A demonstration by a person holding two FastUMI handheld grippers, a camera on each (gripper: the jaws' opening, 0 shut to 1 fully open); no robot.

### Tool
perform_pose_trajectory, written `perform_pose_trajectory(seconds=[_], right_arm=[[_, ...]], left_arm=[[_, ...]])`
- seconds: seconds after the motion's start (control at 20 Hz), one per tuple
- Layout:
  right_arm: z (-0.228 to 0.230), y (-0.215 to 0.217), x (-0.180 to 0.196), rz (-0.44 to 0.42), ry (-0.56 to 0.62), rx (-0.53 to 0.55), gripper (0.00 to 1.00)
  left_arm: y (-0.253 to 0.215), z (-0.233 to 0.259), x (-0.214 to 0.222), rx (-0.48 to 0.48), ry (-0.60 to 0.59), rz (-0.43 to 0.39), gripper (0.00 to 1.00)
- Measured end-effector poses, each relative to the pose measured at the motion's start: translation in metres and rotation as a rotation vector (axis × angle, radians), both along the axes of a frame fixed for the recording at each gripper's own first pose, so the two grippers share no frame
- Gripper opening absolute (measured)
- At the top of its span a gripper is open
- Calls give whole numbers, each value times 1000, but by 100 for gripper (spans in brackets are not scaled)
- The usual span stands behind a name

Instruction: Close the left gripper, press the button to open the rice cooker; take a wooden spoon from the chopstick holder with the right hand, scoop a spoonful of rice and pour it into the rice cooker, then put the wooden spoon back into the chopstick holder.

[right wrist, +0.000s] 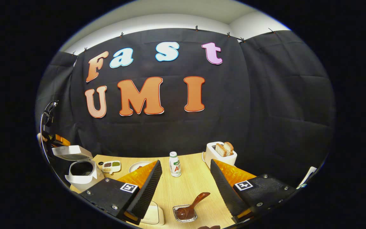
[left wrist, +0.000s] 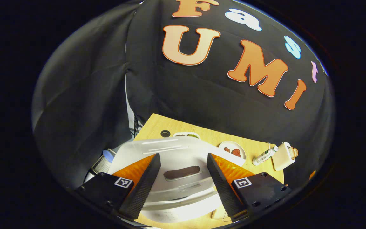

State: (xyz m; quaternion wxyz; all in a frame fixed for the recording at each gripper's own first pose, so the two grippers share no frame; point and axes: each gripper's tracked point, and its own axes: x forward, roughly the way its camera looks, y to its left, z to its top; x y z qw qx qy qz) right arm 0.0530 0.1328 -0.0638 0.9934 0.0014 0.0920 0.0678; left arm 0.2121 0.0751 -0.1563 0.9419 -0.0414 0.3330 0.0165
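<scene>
White rice cooker (right wrist: 81, 173) lid open, wooden spoon (right wrist: 192, 206) in glass dish

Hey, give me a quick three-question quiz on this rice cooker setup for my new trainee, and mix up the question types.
1. True or false: in the right gripper view, the rice cooker has its lid raised.
2. Fill in the blank: the toaster has slices of ____ sticking out of its top.
3. Multiple choice: where is the wooden spoon?
A. Its bowl rests in a small clear holder on the table, with the handle sticking out.
B. Inside the rice cooker.
C. Lying across the toaster.

Key: 1 true; 2 bread; 3 A.
</scene>
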Motion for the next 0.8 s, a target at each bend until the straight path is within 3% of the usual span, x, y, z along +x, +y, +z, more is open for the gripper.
perform_pose_trajectory(seconds=[0.5,0.75,0.8], right_arm=[[-18,3,-23,53,38,-23,95],[-25,-5,-29,48,57,-14,95],[-27,-8,-29,45,61,-17,95]], left_arm=[[-7,-59,-51,-24,-12,14,99],[-3,-106,-74,48,56,6,99],[6,-103,-78,104,30,-23,100]])
